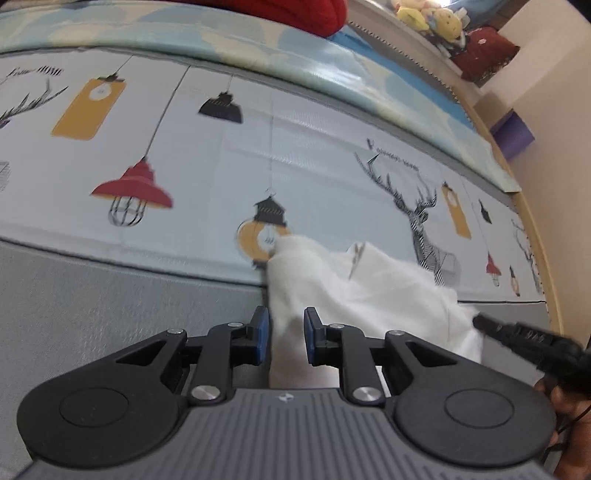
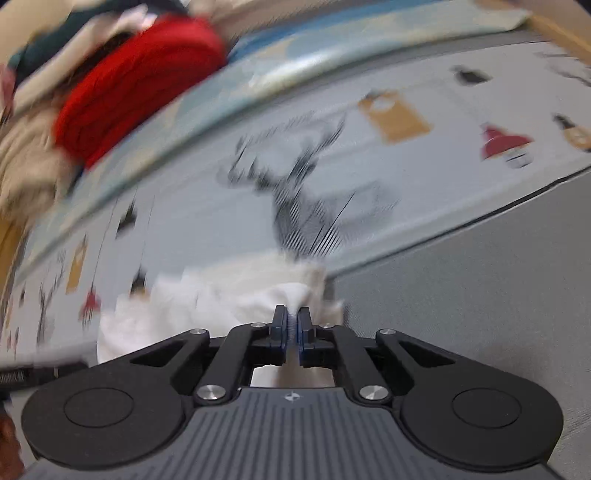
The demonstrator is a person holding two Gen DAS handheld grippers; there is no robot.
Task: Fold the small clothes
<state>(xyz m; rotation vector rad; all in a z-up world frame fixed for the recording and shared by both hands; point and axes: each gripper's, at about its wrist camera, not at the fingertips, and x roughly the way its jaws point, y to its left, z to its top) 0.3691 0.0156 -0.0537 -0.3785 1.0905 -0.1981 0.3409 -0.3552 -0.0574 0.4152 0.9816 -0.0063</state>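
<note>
Step in hand: gathering small white cotton garment (image 1: 373, 295), bunched on lamp-and-deer printed play mat (image 1: 221, 155). Right gripper (image 2: 291, 325) pinched nearly closed on cloth edge. Left gripper (image 1: 286, 332) parted around cloth, not yet clamped. Next, probably: close left, spread flat.

Script on the mat (image 1: 303, 147) is too blurred to read.

Printed lamp/deer mat (image 1: 221, 155), red knit (image 2: 140, 81) behind, plush toys (image 1: 428, 16), purple block (image 1: 513, 136)

A home bedroom: printed play mat (image 1: 258, 147), plush toys (image 1: 428, 16), piled clothes (image 2: 140, 81).
</note>
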